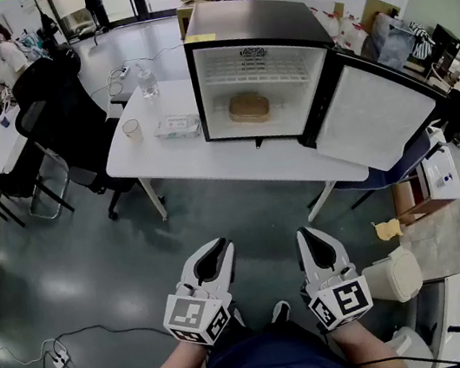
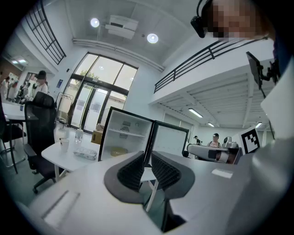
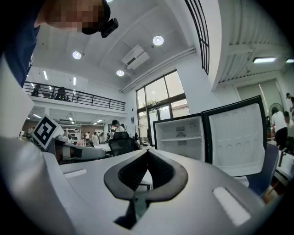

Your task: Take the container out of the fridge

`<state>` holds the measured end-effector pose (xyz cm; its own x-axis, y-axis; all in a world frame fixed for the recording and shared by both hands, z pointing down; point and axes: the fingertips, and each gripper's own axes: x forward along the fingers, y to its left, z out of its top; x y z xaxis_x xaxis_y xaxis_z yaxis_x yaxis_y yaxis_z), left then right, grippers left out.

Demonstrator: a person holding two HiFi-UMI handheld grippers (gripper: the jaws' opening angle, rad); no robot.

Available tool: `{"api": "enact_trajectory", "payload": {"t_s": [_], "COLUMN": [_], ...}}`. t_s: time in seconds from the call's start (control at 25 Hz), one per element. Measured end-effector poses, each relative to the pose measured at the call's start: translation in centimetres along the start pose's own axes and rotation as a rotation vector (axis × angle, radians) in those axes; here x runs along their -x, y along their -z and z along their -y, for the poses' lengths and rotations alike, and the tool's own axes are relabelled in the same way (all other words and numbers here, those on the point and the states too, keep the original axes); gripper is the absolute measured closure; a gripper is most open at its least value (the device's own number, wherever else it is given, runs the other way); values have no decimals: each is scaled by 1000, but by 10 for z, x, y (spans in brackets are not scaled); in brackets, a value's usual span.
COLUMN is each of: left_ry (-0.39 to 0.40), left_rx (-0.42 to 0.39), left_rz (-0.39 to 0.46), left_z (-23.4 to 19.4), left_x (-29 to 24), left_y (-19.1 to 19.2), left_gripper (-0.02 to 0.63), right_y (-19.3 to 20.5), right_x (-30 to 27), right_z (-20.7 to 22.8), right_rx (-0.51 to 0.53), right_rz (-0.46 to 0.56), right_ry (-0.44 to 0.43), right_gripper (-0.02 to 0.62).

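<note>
Container (image 1: 248, 107) is held by nobody: it lies inside the open fridge (image 1: 257, 35), well apart from both tongs.

Nearest to me is the person, who holds the two tools low in front of the body, side by side and pointing forward. The left gripper (image 1: 214, 250) has its jaws a little apart; a narrow gap shows between the dark ribbed pads and nothing is in it. The right gripper (image 1: 310, 235) has its jaws closed, tip against tip, also with nothing between them. Both hang over the grey floor (image 1: 244, 211). A white power strip (image 1: 60, 358) with its cable lies on this floor at the person's left, and a white bin (image 1: 393, 275) stands at the right.

Further on stands a white table (image 1: 208, 160). On its left part are a cup (image 1: 132, 132), a flat packet (image 1: 177, 126) just beside the fridge, and behind them a water bottle (image 1: 148, 81). The fridge sits on the right part of the table. Its door (image 1: 375, 120) is swung wide to the right. The container, low, rounded and tan, rests on the bottom of the white compartment, under a wire shelf (image 1: 246, 66).

A black office chair (image 1: 57, 103) stands left of the table, and behind it are more desks and a person in white (image 1: 4, 60).
</note>
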<state>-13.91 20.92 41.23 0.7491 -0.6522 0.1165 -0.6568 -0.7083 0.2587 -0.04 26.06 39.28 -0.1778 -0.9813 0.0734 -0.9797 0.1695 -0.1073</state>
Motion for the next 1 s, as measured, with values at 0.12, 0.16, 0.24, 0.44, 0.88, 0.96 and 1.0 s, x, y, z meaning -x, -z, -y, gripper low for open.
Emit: {"api": "enact_trajectory", "payload": {"t_s": [0.12, 0.16, 0.24, 0.44, 0.88, 0.96, 1.0], "left_ry": [0, 1, 6, 27, 48, 54, 58], "left_rx": [-3, -5, -15, -44, -24, -22, -21], "left_rz": [6, 8, 12, 13, -67, -69, -69], "left_z": [6, 7, 7, -6, -54, -57, -58], "left_x": [-1, 0, 3, 15, 28, 21, 17], "left_y": [-1, -1, -2, -5, 25, 24, 24], "left_gripper": [555, 555, 555, 554, 555, 555, 555], "right_y": [0, 1, 2, 11, 39, 40, 40], "right_x": [4, 5, 4, -4, -12, -17, -21], "right_z": [4, 5, 3, -1, -27, -24, -21], "right_rx": [6, 9, 8, -31, -43, -40, -40], "right_rz": [-3, -4, -5, -13, -75, -81, -81], "right_ry": [3, 5, 13, 71, 163, 170, 174], "right_gripper": [589, 589, 589, 588, 588, 588, 588]}}
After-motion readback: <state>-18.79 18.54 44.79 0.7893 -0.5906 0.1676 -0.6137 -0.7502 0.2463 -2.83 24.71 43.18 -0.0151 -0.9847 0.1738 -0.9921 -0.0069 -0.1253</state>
